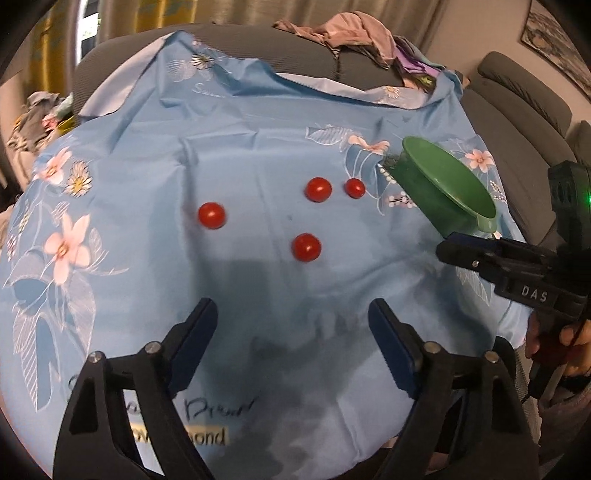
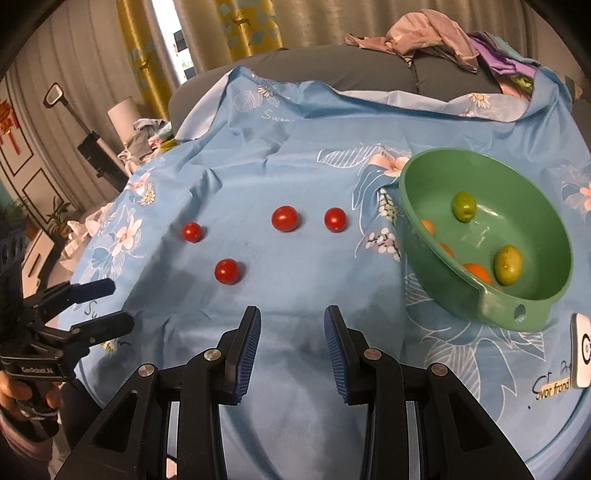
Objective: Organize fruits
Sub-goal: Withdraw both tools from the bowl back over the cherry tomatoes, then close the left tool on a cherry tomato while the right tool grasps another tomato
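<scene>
Several red cherry tomatoes lie loose on the blue floral cloth; the nearest one is just ahead of my left gripper, which stands open and empty above the cloth. To the right stands a green bowl holding two green fruits and some orange ones. My right gripper hovers with a narrow gap between its pads and nothing in it. The bowl is off to its right and the tomatoes ahead to its left. The left gripper shows at the right wrist view's left edge.
A small white device lies near the table's right edge, next to the bowl's handle. Behind the table, a grey sofa back carries a pile of clothes. The cloth hangs over the round table's near edge.
</scene>
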Available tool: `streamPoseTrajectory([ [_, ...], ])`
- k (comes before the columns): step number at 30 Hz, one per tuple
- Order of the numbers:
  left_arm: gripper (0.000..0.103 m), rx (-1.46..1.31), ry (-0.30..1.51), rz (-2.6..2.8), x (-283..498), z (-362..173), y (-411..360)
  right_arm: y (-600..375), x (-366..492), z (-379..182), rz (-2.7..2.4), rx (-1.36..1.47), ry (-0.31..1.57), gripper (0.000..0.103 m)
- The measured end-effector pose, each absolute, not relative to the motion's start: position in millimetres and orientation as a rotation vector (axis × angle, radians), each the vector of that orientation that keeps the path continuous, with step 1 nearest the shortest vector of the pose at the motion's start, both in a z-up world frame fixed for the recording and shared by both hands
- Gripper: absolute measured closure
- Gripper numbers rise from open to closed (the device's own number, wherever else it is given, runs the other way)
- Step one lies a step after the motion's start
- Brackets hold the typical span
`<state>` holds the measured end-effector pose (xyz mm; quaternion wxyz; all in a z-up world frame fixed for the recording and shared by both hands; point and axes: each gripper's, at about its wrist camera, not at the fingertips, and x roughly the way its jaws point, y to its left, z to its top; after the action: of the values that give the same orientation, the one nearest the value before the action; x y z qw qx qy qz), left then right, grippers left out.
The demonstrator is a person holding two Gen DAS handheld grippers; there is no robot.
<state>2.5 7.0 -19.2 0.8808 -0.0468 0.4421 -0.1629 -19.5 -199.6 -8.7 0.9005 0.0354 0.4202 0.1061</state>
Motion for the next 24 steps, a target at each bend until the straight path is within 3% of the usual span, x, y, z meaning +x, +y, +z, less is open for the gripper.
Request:
streamPoseTrajectory([
  [6,0.028,-0.079,0.955,-0.379,33.4,-31.5,-12.5,-201.8,-6.8,-16.2,0.225,0.083,0.888,0.067],
  [13,0.055,-0.038,0.996,-0.409,68.0,-53.1,-31.3,-209.3,6.1,-23.5,0.223,0.098,0.904,0.067],
  [17,0.059,-0.018,1.015,-0.41,77.5,-61.7,-36.2,-210.9,11.9,-25.9,0.226,0.099,0.907,0.067],
  [22,0.076,0.005,1.023,-0.413,84.9,-67.6,-40.5,-209.3,22.1,-29.8,0.234,0.101,0.915,0.067],
  [24,0.077,0.009,1.021,-0.407,86.8,-69.0,-39.4,-206.6,26.8,-30.3,0.246,0.099,0.914,0.067],
])
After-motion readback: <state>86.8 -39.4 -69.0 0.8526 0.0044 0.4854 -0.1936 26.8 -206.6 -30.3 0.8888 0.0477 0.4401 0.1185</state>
